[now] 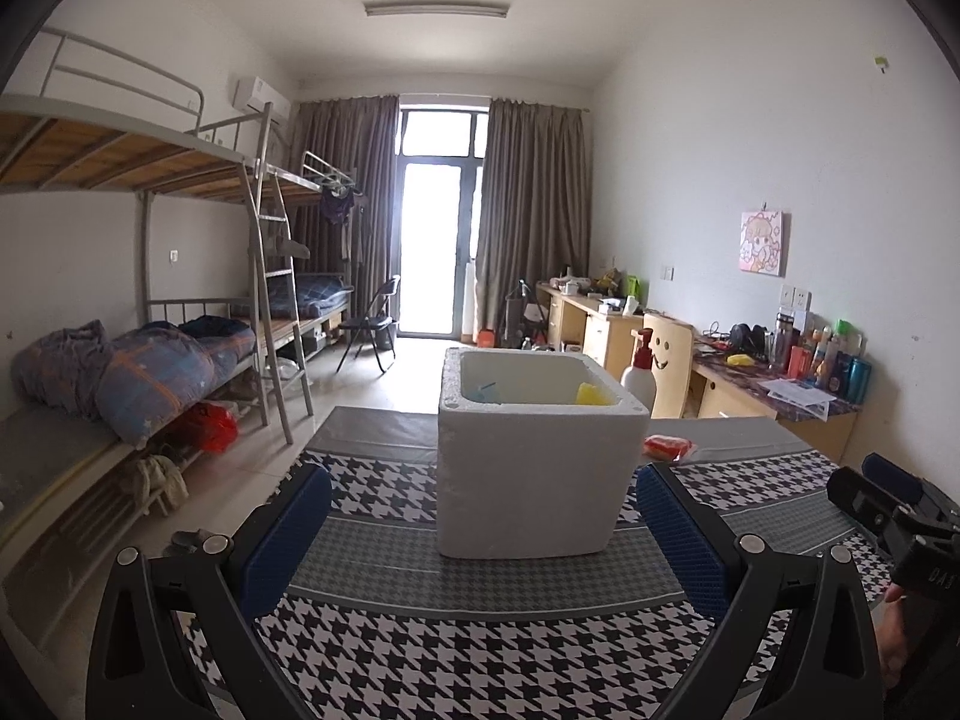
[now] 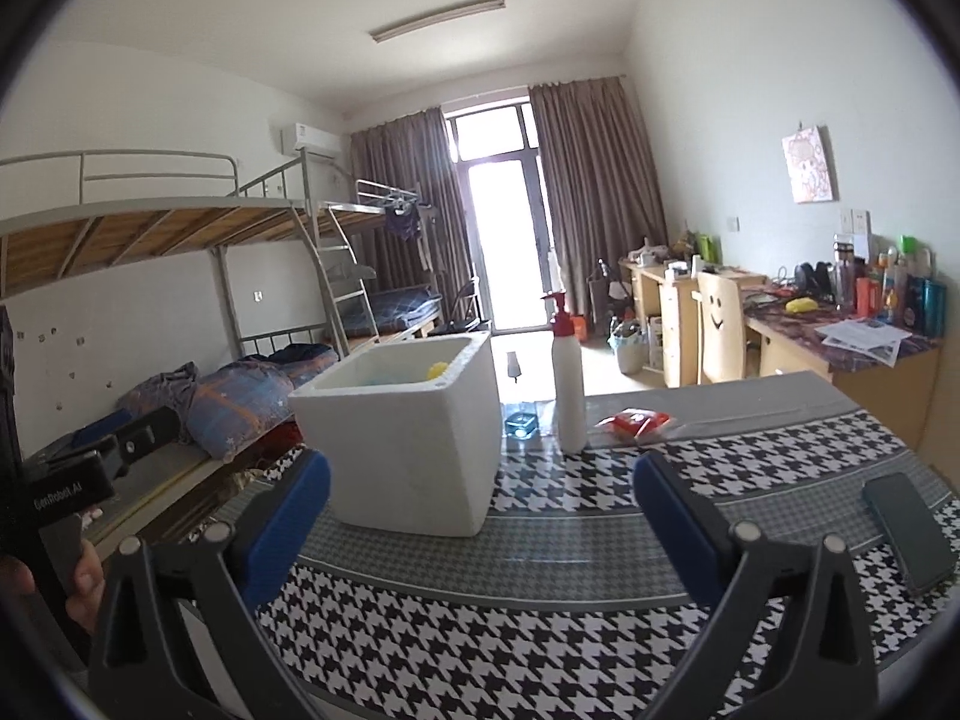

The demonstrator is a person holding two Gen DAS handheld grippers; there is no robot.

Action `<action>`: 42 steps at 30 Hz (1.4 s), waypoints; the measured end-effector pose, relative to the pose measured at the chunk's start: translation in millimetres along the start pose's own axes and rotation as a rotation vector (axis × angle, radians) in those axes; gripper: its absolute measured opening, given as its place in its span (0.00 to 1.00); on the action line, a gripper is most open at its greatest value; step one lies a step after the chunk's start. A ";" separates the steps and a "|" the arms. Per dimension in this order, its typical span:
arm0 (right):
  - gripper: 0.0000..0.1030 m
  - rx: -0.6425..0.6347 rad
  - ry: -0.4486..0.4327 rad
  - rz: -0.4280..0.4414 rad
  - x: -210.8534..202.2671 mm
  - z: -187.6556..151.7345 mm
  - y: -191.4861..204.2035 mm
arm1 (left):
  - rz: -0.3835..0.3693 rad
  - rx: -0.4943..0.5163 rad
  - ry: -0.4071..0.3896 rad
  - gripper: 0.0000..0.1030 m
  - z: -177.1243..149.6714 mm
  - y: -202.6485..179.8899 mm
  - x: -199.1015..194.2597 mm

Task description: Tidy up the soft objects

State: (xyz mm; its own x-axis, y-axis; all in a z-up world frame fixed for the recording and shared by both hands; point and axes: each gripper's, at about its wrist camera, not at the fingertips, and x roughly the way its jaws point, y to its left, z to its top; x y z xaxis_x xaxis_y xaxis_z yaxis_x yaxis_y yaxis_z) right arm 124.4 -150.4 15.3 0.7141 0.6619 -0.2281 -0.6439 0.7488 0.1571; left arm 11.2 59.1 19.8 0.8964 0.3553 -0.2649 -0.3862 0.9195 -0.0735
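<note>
A white foam box (image 1: 531,468) stands on the houndstooth table cloth (image 1: 456,648), seen also in the right wrist view as the foam box (image 2: 408,438). Inside it lie a yellow soft object (image 1: 591,394) and something blue (image 1: 483,391). A red soft packet (image 2: 635,422) lies on the cloth to the right of the box, beyond the bottle; it shows in the left wrist view too, red packet (image 1: 667,447). My left gripper (image 1: 483,513) is open, its blue pads straddling the near side of the box without touching. My right gripper (image 2: 480,501) stands open with nothing between its pads.
A white pump bottle with a red top (image 2: 569,384) and a small glass jar (image 2: 521,423) stand behind the box. A dark phone (image 2: 909,531) lies on the cloth at right. Bunk beds (image 1: 150,372) line the left wall, desks (image 2: 840,348) the right.
</note>
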 end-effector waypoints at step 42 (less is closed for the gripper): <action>0.99 -0.037 0.009 -0.058 -14.1 -34.3 -0.2 | -0.014 0.039 0.048 0.99 -48.3 -2.9 3.3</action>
State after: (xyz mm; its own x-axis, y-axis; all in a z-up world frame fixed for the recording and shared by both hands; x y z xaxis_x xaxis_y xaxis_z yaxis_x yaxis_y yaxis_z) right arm 105.0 -161.1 -14.5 0.7484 0.6166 -0.2445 -0.6108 0.7843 0.1081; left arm 4.7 49.5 -27.3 0.8897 0.3348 -0.3104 -0.3643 0.9304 -0.0407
